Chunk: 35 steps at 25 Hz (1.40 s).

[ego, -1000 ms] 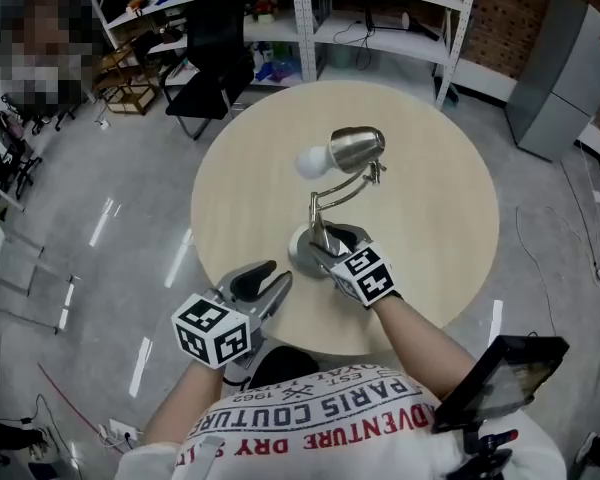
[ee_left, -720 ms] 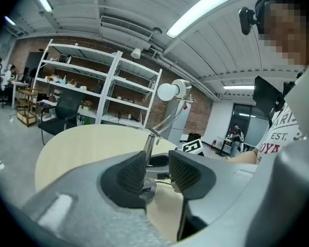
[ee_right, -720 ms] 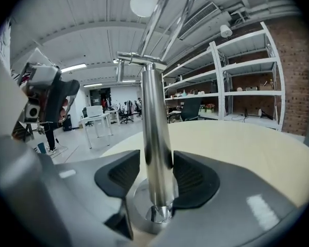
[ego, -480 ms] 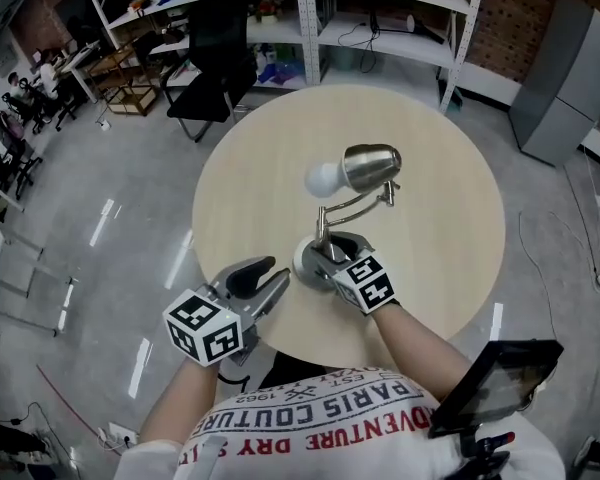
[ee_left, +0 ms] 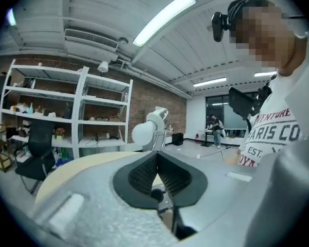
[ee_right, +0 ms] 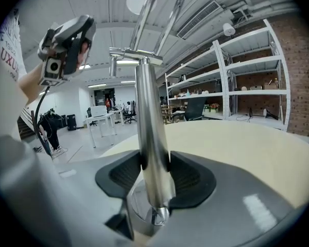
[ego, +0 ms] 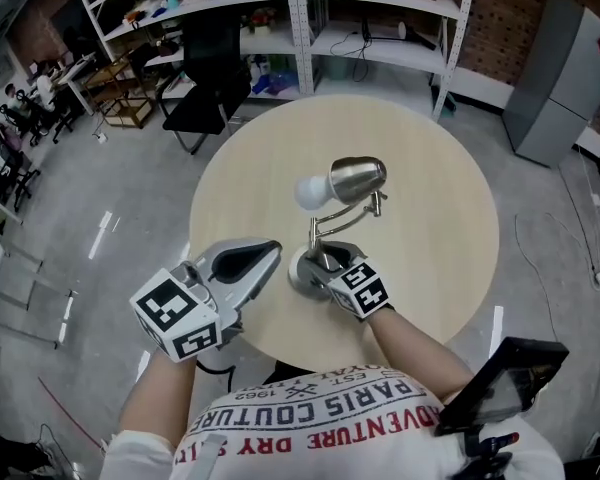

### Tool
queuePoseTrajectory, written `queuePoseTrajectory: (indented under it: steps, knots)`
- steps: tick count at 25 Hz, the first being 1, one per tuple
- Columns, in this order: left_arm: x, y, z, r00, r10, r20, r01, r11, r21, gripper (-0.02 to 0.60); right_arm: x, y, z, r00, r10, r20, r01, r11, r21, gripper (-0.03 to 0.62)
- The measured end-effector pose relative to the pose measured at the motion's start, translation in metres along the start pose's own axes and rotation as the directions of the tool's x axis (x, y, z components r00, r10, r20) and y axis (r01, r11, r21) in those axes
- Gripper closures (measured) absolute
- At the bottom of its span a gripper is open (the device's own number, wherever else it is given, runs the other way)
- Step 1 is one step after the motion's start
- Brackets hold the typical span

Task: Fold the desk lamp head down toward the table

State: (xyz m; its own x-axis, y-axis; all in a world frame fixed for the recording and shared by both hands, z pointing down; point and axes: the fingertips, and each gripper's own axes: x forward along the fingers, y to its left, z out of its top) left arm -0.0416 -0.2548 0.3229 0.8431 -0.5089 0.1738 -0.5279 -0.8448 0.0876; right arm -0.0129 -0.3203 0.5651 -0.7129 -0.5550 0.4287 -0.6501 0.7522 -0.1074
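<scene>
- Two claws, one lamp: my right claw [ego: 325, 261] grips the lamp's upright post [ee_right: 150, 153] just above its base [ego: 300, 268], jaws pressed to the metal.
- My left claw [ego: 268, 251], jaws just closed on nothing, hangs beside the base.
- The lamp head [ego: 360, 175] stands raised ahead of it, bulb [ego: 312, 190] pointing left, over the table [ego: 440, 268].

We are looking at a glossy metal lamp [ego: 358, 178] with a matt white bulb [ego: 312, 192], a smooth, matt wood table [ego: 430, 228], and ribbed black pads [ee_right: 190, 176].
</scene>
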Motion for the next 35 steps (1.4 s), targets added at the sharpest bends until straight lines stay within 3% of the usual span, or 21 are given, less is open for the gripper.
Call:
queuePoseTrajectory:
  steps: [4, 7, 11, 14, 18, 23, 26, 29, 35]
  knots:
    - [0.010, -0.009, 0.045, 0.999, -0.046, 0.015, 0.044, 0.986, 0.159, 0.576, 0.003, -0.002, -0.004, 1.000, 0.003, 0.010, -0.004, 1.000, 0.011, 0.413]
    - [0.020, -0.012, 0.075, 0.996, -0.079, 0.028, 0.070, 0.970, 0.232, 0.443, 0.003, 0.000, -0.008, 1.000, 0.020, 0.014, -0.020, 0.999, 0.045, 0.407]
    - [0.041, -0.018, 0.094, 0.987, -0.157, -0.018, 0.155, 0.942, 0.297, 0.382, 0.003, 0.007, -0.006, 1.000, 0.030, 0.003, -0.030, 0.998, 0.047, 0.405]
    - [0.060, -0.020, 0.098, 0.974, -0.215, -0.066, 0.225, 0.927, 0.299, 0.359, 0.001, 0.011, -0.006, 0.999, 0.039, -0.012, -0.039, 0.998, 0.041, 0.405]
    - [0.079, -0.011, 0.095, 0.960, -0.240, -0.143, 0.273, 0.915, 0.297, 0.320, 0.001, 0.013, -0.004, 0.999, 0.033, -0.017, -0.033, 0.999, 0.037, 0.405]
    - [0.088, -0.023, 0.086, 0.910, -0.324, -0.260, 0.389, 0.884, 0.259, 0.281, -0.001, 0.016, -0.001, 0.999, 0.038, -0.010, -0.038, 0.998, 0.042, 0.404]
    - [0.095, -0.027, 0.076, 0.895, -0.318, -0.314, 0.405, 0.873, 0.271, 0.282, -0.001, 0.019, -0.001, 0.999, 0.035, -0.004, -0.035, 0.998, 0.047, 0.404]
    - [0.098, -0.028, 0.071, 0.884, -0.338, -0.324, 0.421, 0.876, 0.234, 0.288, 0.000, 0.019, -0.001, 0.999, 0.033, -0.003, -0.033, 0.998, 0.048, 0.404]
    - [0.101, -0.027, 0.066, 0.873, -0.346, -0.344, 0.437, 0.868, 0.235, 0.296, 0.001, 0.017, -0.003, 0.999, 0.031, -0.011, -0.030, 0.999, 0.036, 0.405]
